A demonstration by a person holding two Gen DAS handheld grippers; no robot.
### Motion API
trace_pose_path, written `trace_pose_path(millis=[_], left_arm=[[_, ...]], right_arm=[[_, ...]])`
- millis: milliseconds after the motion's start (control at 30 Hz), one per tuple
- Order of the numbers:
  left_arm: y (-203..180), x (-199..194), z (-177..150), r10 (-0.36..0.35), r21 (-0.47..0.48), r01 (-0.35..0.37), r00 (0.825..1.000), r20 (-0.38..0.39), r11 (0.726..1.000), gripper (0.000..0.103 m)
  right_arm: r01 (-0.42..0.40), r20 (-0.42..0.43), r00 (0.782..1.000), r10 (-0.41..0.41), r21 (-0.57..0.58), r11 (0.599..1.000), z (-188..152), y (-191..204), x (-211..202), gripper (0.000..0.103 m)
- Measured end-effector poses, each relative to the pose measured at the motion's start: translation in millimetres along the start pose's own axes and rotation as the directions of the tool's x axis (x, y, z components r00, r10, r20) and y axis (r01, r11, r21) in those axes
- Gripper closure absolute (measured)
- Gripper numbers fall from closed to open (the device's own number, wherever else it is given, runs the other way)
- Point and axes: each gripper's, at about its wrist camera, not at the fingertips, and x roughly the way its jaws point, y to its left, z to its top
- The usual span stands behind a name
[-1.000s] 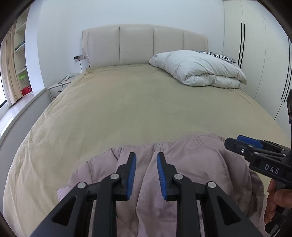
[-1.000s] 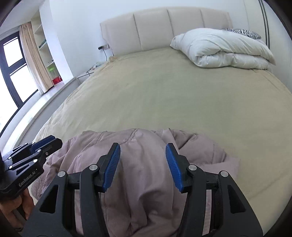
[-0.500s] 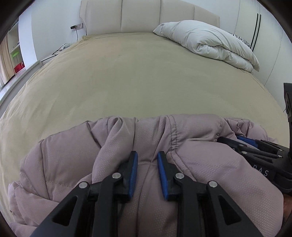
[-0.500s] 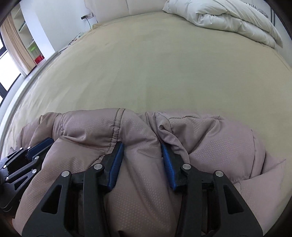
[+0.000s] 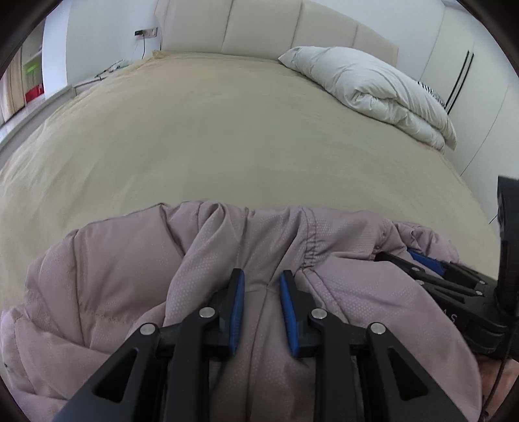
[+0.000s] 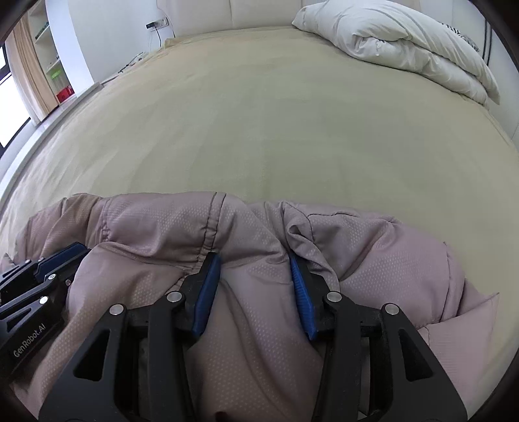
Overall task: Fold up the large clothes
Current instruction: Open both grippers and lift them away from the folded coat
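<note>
A mauve quilted puffer jacket lies bunched at the near edge of the beige bed; it also fills the bottom of the right wrist view. My left gripper is pressed down into the jacket with its jaws a little apart and a ridge of fabric between the blue pads. My right gripper is pressed into the jacket too, jaws wider apart, with a fold of fabric between them. Each gripper shows at the edge of the other's view, the right one and the left one.
The beige bed cover stretches ahead to a padded headboard. A folded white duvet lies at the far right of the bed. A nightstand and a window side are on the left, wardrobe doors on the right.
Both grippers have come down from above the jacket and pushed into it. The fabric has bunched up around the fingers. In the last half second they barely moved.
</note>
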Motion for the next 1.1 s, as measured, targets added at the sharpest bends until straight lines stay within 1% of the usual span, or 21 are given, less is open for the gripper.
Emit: trace_pose_path(millis=[67,133,200,267,333,400,433,467,533,567,600,633,700,733,767,800,833,867,967,1033,1100], left_arm=[[10.5,-27.7,-4.3,-0.012,-0.069,0.013,1.0,0.018,0.998,0.077],[14.7,-58.7,-12.9,0.011,-0.082,-0.005,0.997,0.071,0.997,0.076],[19.0,-76.9,-23.0,0.019,-0.09,-0.011,0.995,0.095,0.996,0.076],[24.3,-89.1,-33.5,0.019,-0.106,-0.008,0.995,0.098,0.994,0.076],[25.9,-104.8,-45.4,0.023,-0.105,-0.011,0.993,0.117,0.994,0.076],[27.2,-123.5,-59.8,0.013,-0.093,-0.001,0.991,0.131,0.996,0.076],[27.0,-132.1,-66.4,0.008,-0.082,0.003,0.991,0.132,0.997,0.076],[26.9,-140.7,-72.8,0.005,-0.07,0.004,0.991,0.133,0.998,0.076],[31.1,-163.0,-88.3,-0.006,-0.045,0.012,0.99,0.143,0.999,0.076],[35.0,-173.8,-96.0,0.001,-0.041,0.006,0.988,0.156,0.999,0.071],[39.7,-183.5,-103.8,0.013,-0.049,-0.005,0.986,0.167,0.999,0.064],[47.3,-194.6,-113.7,0.016,-0.07,-0.004,0.984,0.18,0.998,0.062],[59.8,-211.2,-130.6,0.011,-0.102,0.009,0.982,0.189,0.995,0.06],[65.4,-219.0,-139.9,0.015,-0.115,0.006,0.982,0.187,0.993,0.06],[69.7,-226.1,-147.5,0.019,-0.124,0.004,0.982,0.186,0.992,0.06],[74.0,-234.7,-157.0,0.021,-0.126,0.002,0.982,0.186,0.992,0.06],[76.2,-242.2,-164.8,0.033,-0.12,-0.01,0.982,0.184,0.993,0.06],[79.4,-250.1,-172.0,0.049,-0.118,-0.028,0.983,0.178,0.993,0.06],[99.2,-289.3,-192.8,0.076,-0.135,-0.049,0.976,0.205,0.99,0.059],[120.3,-325.1,-203.9,0.135,-0.171,-0.094,0.959,0.248,0.981,0.058],[143.4,-362.1,-214.4,0.185,-0.223,-0.123,0.94,0.286,0.967,0.058]], right_arm=[[-0.064,0.015,0.998,0.063,0.057,0.996,-3.3,-14.6,-30.7,0.06],[-0.122,0.157,0.982,0.106,0.097,0.988,-13.1,-23.0,-83.6,0.06],[-0.148,0.239,0.961,0.136,0.035,0.988,-21.9,-10.5,-130.0,0.06],[-0.139,0.204,0.967,0.154,-0.085,0.987,-38.3,18.7,-144.5,0.06],[-0.048,0.125,0.989,0.077,-0.219,0.975,-62.4,50.0,-131.3,0.06],[-0.006,0.028,1.0,0.014,-0.27,0.963,-86.8,63.7,-93.7,0.06],[-0.001,0.025,1.0,0.009,-0.275,0.962,-104.9,62.0,-80.6,0.06],[0.002,0.056,0.998,0.014,-0.274,0.962,-109.8,60.4,-79.0,0.06],[0.002,0.041,0.999,0.007,-0.215,0.977,-105.3,57.7,-91.8,0.06],[0.006,0.049,0.999,0.003,-0.178,0.984,-102.9,57.4,-106.4,0.06],[0.003,0.099,0.995,0.014,-0.169,0.986,-102.1,61.7,-123.1,0.06],[-0.006,0.172,0.984,0.038,-0.181,0.984,-103.8,66.2,-145.4,0.06],[-0.007,0.28,0.957,0.072,-0.225,0.974,-116.5,79.9,-179.4,0.05],[-0.011,0.286,0.954,0.085,-0.251,0.968,-125.9,87.5,-184.4,0.028],[-0.009,0.254,0.964,0.085,-0.286,0.958,-135.7,94.8,-178.4,0.014],[0.001,0.201,0.977,0.066,-0.313,0.95,-144.9,102.5,-164.7,0.014],[0.001,0.111,0.993,0.038,-0.33,0.944,-154.3,105.9,-140.8,0.014],[-0.001,0.072,0.997,0.024,-0.314,0.95,-160.1,103.0,-125.6,0.013],[-0.013,0.127,0.991,0.041,-0.219,0.976,-156.3,96.4,-146.5,0.014],[-0.019,0.222,0.974,0.052,-0.147,0.989,-156.4,87.8,-184.4,0.014],[-0.04,0.368,0.926,0.089,-0.139,0.99,-165.2,79.7,-236.2,0.014]])
